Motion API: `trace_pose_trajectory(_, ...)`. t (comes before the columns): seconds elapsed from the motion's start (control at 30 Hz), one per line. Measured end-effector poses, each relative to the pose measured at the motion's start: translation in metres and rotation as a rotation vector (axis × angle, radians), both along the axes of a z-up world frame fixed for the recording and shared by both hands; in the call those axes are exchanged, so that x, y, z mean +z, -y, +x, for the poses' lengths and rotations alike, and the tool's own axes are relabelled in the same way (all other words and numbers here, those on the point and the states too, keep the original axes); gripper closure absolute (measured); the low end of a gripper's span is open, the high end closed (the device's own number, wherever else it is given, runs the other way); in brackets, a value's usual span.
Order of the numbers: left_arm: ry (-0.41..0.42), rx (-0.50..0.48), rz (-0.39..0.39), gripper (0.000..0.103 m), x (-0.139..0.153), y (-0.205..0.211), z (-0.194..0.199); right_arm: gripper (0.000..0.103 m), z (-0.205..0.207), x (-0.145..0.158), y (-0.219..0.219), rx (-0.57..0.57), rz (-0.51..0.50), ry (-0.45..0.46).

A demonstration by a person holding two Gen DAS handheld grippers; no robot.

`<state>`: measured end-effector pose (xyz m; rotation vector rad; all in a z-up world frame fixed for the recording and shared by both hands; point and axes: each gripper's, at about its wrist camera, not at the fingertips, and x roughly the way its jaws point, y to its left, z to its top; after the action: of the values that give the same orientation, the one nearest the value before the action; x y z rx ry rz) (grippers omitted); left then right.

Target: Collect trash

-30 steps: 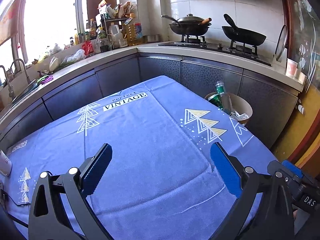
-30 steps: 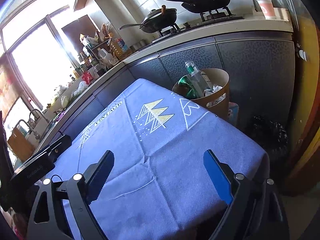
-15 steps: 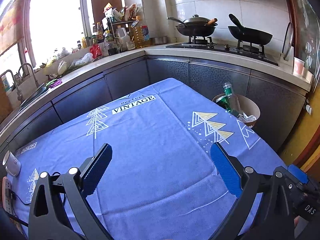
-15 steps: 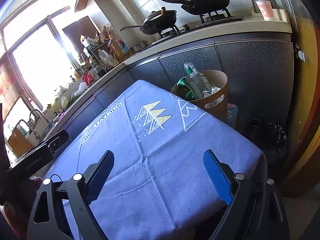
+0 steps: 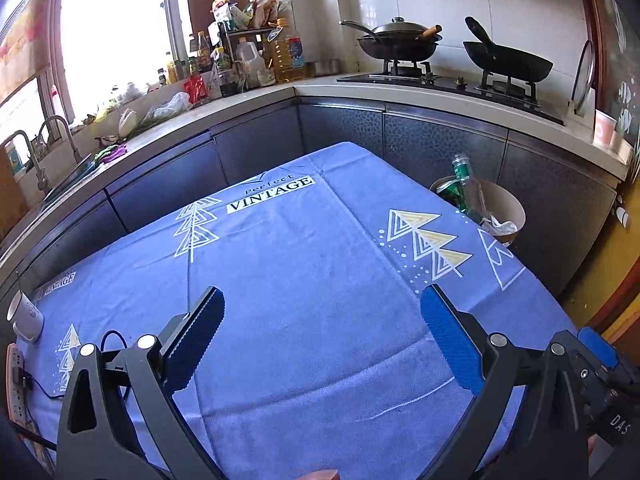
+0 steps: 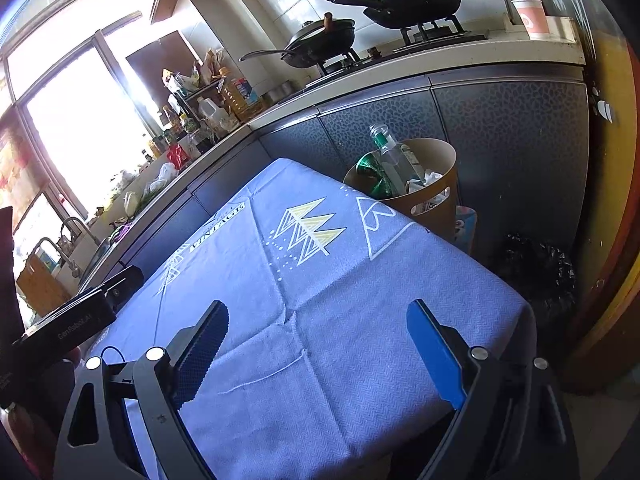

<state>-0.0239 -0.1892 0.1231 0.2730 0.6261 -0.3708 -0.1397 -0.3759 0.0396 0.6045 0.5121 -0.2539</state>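
A tan trash bin [image 5: 505, 205] stands on the floor past the table's far right corner, also in the right wrist view [image 6: 436, 168]. In it are a clear bottle with a green cap [image 6: 390, 152], a green can [image 6: 370, 176] and crumpled white paper [image 5: 498, 225]. The table wears a blue cloth [image 5: 304, 272] with no trash on it. My left gripper [image 5: 320, 304] is open and empty above the cloth's near part. My right gripper [image 6: 316, 316] is open and empty above the cloth's near right corner.
A white mug [image 5: 25, 316] and a power strip with cable [image 5: 16, 376] lie at the table's left edge. Dark counters with pans [image 5: 394, 42] and bottles ring the table. A black bag [image 6: 536, 268] lies on the floor right of the bin.
Both grippers stay open and empty. The left view has drawn back and risen a little, so the mug and power strip show at the left. The right view has barely shifted.
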Motion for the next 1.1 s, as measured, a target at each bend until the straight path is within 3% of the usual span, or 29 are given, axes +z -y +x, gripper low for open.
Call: trace_pose_trajectory(1.1,-0.014,0.006,0.042,0.006,-0.0077,0.0045,-0.0019,0.013,-0.0016,0.0021,-0.0045,0.007,-0.019,0.012)
